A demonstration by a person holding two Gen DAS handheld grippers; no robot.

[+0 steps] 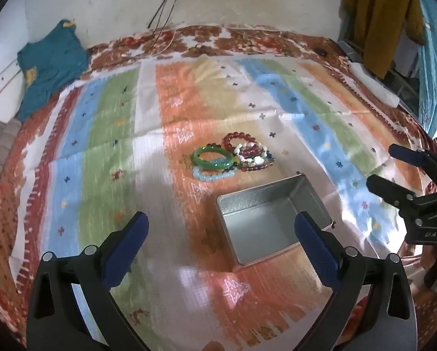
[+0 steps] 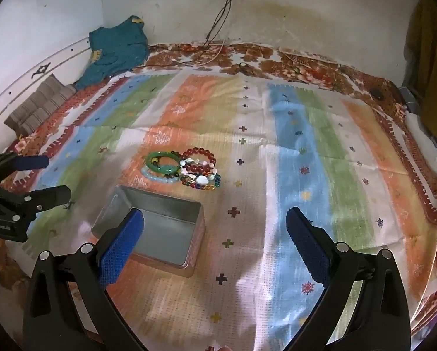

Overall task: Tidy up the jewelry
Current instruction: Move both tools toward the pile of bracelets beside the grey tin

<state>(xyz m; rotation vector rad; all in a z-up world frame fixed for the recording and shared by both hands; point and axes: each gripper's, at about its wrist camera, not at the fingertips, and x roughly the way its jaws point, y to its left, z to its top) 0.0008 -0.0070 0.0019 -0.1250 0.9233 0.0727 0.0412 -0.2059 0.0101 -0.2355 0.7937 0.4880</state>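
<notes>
Hovering spread — left gripper, right gripper — over tin, bracelets beyond.

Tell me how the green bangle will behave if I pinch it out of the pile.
The green bangle looks like a solid, glossy ring, so it likely stays stiff and may slip between the pads. It lies partly on the pale blue bead bracelet, so lifting may drag those beads. If dropped on edge it could roll; possibly brittle.
</notes>
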